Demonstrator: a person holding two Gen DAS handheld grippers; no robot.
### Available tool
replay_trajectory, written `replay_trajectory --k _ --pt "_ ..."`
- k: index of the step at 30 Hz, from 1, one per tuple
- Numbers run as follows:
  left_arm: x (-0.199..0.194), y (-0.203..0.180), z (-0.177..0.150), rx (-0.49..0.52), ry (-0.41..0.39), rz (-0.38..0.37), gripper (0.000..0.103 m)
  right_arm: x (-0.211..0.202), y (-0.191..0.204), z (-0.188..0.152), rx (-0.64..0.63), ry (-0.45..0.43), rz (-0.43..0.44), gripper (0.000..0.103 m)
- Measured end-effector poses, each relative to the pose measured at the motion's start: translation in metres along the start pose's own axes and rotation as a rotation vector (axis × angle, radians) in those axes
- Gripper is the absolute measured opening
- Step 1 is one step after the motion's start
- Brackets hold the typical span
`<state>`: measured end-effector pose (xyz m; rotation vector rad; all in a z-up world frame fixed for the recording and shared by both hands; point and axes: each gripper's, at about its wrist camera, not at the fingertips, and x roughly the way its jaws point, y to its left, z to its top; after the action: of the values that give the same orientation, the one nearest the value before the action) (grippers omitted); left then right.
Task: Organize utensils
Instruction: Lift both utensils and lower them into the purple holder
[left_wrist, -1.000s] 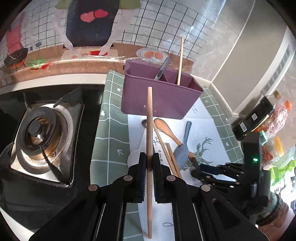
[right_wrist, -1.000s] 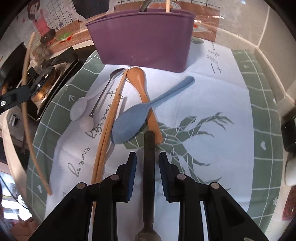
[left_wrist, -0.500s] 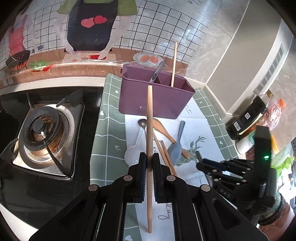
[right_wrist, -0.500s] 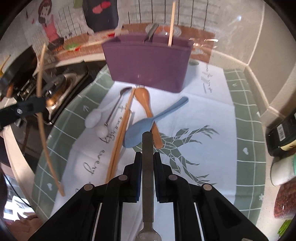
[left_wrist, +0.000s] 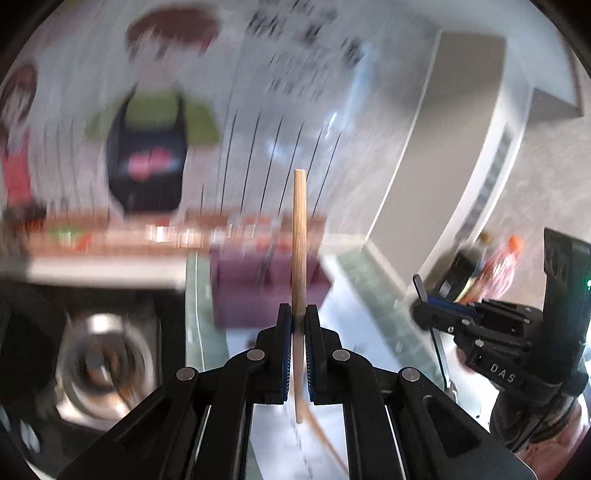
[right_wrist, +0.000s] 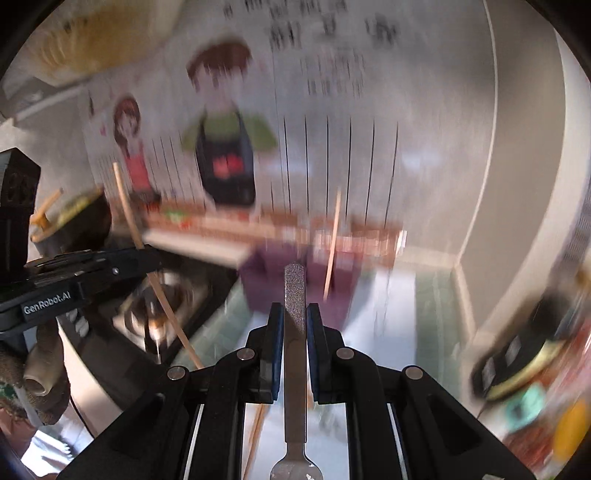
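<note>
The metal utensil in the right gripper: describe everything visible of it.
The metal utensil is a flat, grey steel handle with a rough, speckled, squared-off tip pointing forward toward the blurred purple organizer. It narrows to a neck near the bottom edge, where a wider head begins, cut off by the frame, so its type is unclear. The right gripper is shut on its shaft, one pad on each side. It is lifted off the mat, touching nothing else visible.

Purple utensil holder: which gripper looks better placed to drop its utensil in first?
Probably right. The right gripper holds its metal-handled utensil pointing at the purple utensil holder. The left gripper holds its wooden chopstick upright; blur prevents certainty.
</note>
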<state>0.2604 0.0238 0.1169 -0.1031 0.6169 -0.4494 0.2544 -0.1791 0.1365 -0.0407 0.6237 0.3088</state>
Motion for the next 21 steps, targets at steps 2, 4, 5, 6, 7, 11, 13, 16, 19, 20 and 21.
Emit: replay_trajectory --k 2,4,5,6,7,11,13,16,19,20,21 --pt "-0.015 -0.007 0.03 0.031 -0.056 -0.011 0.007 -0.014 0.0 0.029 -0.021 -0.07 -0.003 0.011" --pt "-0.027 -0.014 0.06 0.053 -0.114 -0.015 0.007 -0.026 -0.001 0.063 -0.041 -0.151 -0.018 0.011" --pt "-0.032 -0.018 0.072 0.069 -0.144 -0.008 0.007 -0.028 -0.001 0.073 -0.046 -0.178 -0.025 0.011" --pt "-0.037 -0.024 0.087 0.092 -0.182 0.009 0.007 -0.03 -0.001 0.085 -0.048 -0.207 -0.027 0.011" --pt "-0.038 -0.026 0.095 0.102 -0.2 0.019 0.007 -0.031 -0.003 0.099 -0.047 -0.243 -0.032 0.011" --pt "-0.036 -0.031 0.129 0.124 -0.25 0.054 0.007 -0.025 -0.006 0.129 -0.051 -0.307 -0.056 0.011" --pt "-0.031 -0.029 0.14 0.129 -0.266 0.075 0.007 -0.018 -0.007 0.139 -0.054 -0.321 -0.071 0.011" --pt "-0.018 -0.02 0.15 0.113 -0.268 0.085 0.007 -0.001 -0.013 0.142 -0.04 -0.327 -0.068 0.011" --pt "0.003 -0.009 0.151 0.089 -0.244 0.086 0.007 0.019 -0.02 0.138 -0.014 -0.323 -0.037 0.011" --pt "0.01 -0.007 0.149 0.084 -0.234 0.088 0.007 0.028 -0.024 0.136 -0.001 -0.316 -0.026 0.011" --pt "0.021 -0.002 0.147 0.079 -0.218 0.091 0.007 0.04 -0.028 0.133 0.015 -0.31 -0.013 0.011"
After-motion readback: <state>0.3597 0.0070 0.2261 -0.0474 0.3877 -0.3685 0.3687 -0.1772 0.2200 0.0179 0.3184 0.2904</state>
